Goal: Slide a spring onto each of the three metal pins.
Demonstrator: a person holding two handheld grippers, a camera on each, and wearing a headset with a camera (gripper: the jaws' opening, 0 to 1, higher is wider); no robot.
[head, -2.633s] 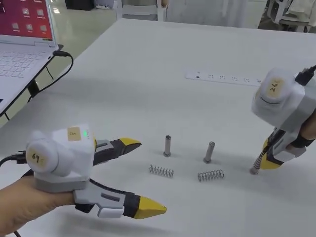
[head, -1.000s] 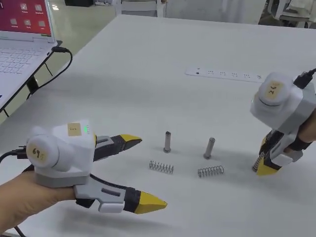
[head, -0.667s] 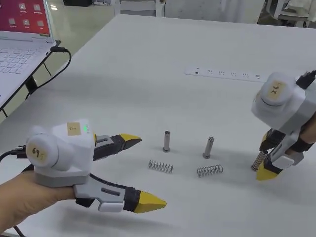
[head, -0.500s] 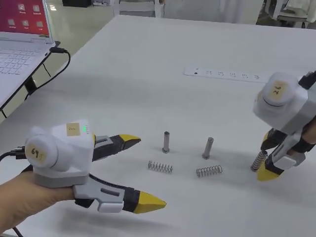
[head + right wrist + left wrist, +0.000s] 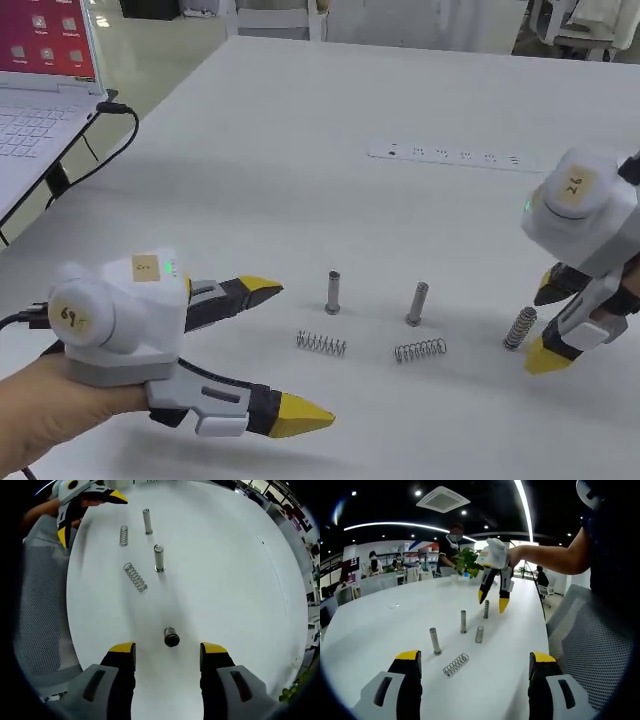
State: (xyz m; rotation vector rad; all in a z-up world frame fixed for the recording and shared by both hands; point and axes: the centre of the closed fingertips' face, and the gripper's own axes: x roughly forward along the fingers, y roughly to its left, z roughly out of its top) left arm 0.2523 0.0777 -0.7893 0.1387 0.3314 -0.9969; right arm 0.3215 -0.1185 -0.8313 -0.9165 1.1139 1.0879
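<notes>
Right tongs (image 5: 167, 649) spread | spring-clad pin (image 5: 171, 637) just ahead, between tips

Laptop (image 5: 35, 80) was cut off by left edge of head view; screen icons too small to read. Spring (image 5: 519, 328) hid shaft beneath it there. In right gripper view, pin (image 5: 171, 638) was seen end-on, coils impossible to make out. Left hand (image 5: 40, 410) was cut off at bottom-left corner. Power strip (image 5: 455, 156) sockets were too small to count.
</notes>
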